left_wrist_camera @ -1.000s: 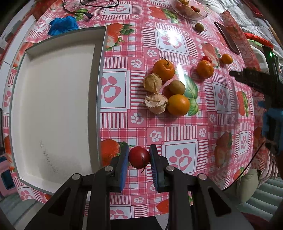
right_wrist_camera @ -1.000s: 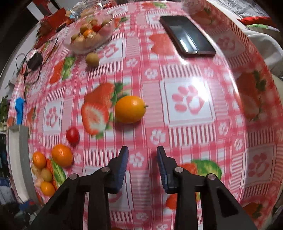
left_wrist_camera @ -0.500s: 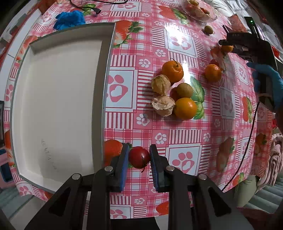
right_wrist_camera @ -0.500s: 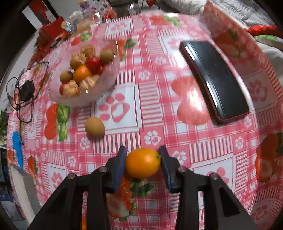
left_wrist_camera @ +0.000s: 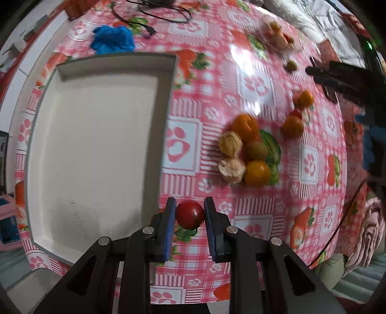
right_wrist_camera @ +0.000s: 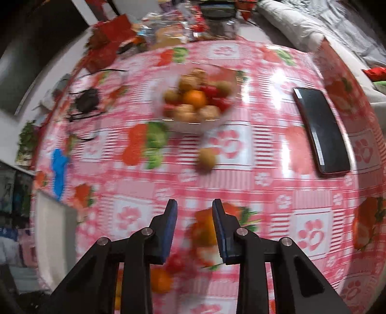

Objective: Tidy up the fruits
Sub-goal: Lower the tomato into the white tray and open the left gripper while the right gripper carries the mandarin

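My left gripper (left_wrist_camera: 189,215) is shut on a red cherry tomato (left_wrist_camera: 189,214), held just right of the white tray (left_wrist_camera: 91,145). A cluster of oranges, husked fruits and a green fruit (left_wrist_camera: 248,154) lies on the cloth to the right. My right gripper (right_wrist_camera: 194,217) is open and empty above the table; an orange fruit (right_wrist_camera: 205,229), blurred, lies below its jaws. A small brown fruit (right_wrist_camera: 206,157) lies ahead, before a clear bowl of mixed fruit (right_wrist_camera: 195,103). The right gripper also shows in the left wrist view (left_wrist_camera: 337,74).
A black phone (right_wrist_camera: 320,130) lies at the right of the pink checked tablecloth. A blue glove (left_wrist_camera: 113,39) and black cables (left_wrist_camera: 154,12) sit beyond the tray. Clutter and packets (right_wrist_camera: 168,31) stand at the table's far edge.
My right gripper has drawn back and up from the orange fruit it straddled, leaving it on the cloth. My left gripper has lifted, still holding the tomato beside the tray.
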`<state>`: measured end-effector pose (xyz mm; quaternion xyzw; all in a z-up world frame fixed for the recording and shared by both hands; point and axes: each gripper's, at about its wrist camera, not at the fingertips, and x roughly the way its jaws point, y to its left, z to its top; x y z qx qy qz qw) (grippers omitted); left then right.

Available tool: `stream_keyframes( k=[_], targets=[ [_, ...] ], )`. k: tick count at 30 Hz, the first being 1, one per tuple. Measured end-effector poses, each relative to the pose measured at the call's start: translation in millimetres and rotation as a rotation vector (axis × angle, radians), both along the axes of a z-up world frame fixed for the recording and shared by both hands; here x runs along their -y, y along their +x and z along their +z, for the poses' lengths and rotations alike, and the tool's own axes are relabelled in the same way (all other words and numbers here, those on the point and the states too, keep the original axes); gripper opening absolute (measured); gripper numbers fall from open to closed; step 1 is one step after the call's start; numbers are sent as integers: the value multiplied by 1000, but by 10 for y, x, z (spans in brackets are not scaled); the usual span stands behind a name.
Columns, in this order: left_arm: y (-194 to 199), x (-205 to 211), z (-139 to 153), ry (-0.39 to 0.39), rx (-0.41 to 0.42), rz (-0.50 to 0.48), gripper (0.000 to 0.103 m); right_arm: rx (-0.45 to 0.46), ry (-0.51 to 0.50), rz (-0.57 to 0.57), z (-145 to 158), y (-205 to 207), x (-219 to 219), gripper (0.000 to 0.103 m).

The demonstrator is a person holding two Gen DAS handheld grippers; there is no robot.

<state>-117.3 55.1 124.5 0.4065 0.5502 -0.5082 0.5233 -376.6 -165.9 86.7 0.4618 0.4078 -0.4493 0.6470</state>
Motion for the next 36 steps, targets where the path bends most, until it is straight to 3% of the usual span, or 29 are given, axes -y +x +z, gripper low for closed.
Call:
stream_keyframes(
  k=[6,9,11,13,14,19,26,30,33,36],
  targets=[
    [460,-59,139,-45,48,81,26,105,41,63,145,507,-236,32],
    [669,-115,133,-46,72,120,26,83,19,94,206,682,-431,33],
    [797,-160,133,-49,89,131,26,55,20,56,191,627,-489,35],
    [889,-187,106,-51,105,138,26,4,34,-13,134,458,-516,69],
    [928,-195,78,-47,105,144,26,-19,32,-42,123,367,-533,69],
    [1026,-211,-35,-18,91,169,26,-55,72,-64,-15,145,-450,69],
    [966,-186,-41,-11,87,153,26,-42,46,88,-223,724,-249,69],
    [961,-218,-71,6,89,155,26,-43,22,108,-398,980,-35,68],
    [981,-264,-88,17,89,164,26,-5,51,139,-505,1120,82,36],
    [1018,-288,-93,16,88,181,26,-29,64,157,-520,1226,74,36]
  ],
)
